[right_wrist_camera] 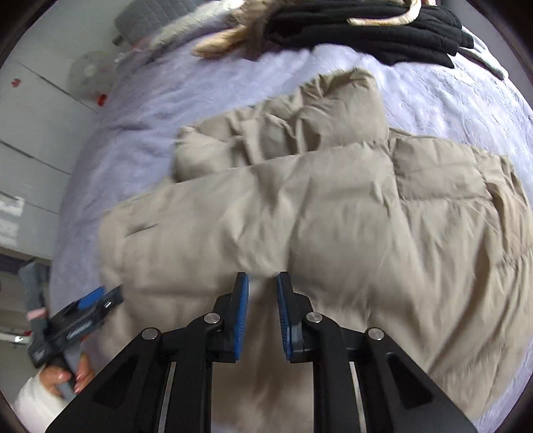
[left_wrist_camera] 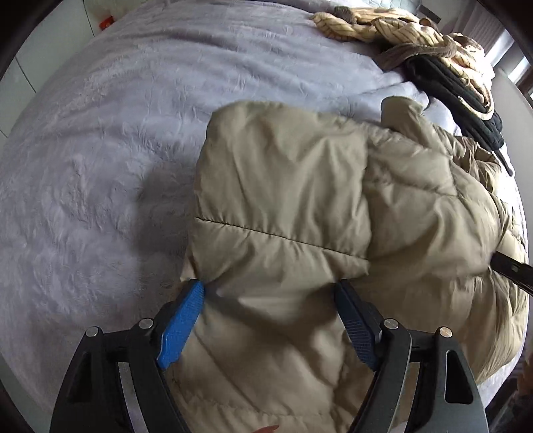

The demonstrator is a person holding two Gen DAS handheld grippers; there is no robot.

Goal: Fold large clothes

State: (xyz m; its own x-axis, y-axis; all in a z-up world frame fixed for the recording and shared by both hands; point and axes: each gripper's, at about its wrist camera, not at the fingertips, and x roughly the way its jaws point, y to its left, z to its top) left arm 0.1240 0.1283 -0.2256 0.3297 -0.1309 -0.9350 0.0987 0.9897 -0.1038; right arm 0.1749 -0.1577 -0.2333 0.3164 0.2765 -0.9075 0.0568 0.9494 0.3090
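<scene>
A large beige puffer jacket point(left_wrist_camera: 299, 206) lies on the lavender bed cover point(left_wrist_camera: 100, 150), partly folded over itself. My left gripper point(left_wrist_camera: 269, 286) is open wide, its blue pads point(left_wrist_camera: 181, 326) on either side of a puffed fold of the jacket at its near edge. In the right wrist view the jacket point(right_wrist_camera: 333, 206) fills the middle, with a folded part toward the far side. My right gripper point(right_wrist_camera: 263, 279) has its jaws close together with a small gap, and jacket fabric sits between the fingertips. The left gripper shows there at the lower left point(right_wrist_camera: 80, 316), held by a hand.
A pile of black and cream patterned clothes point(left_wrist_camera: 433, 56) lies at the bed's far right, also in the right wrist view point(right_wrist_camera: 366, 30). A grey pillow point(right_wrist_camera: 156, 20) sits at the head. White cupboards point(right_wrist_camera: 30, 140) stand to the left of the bed.
</scene>
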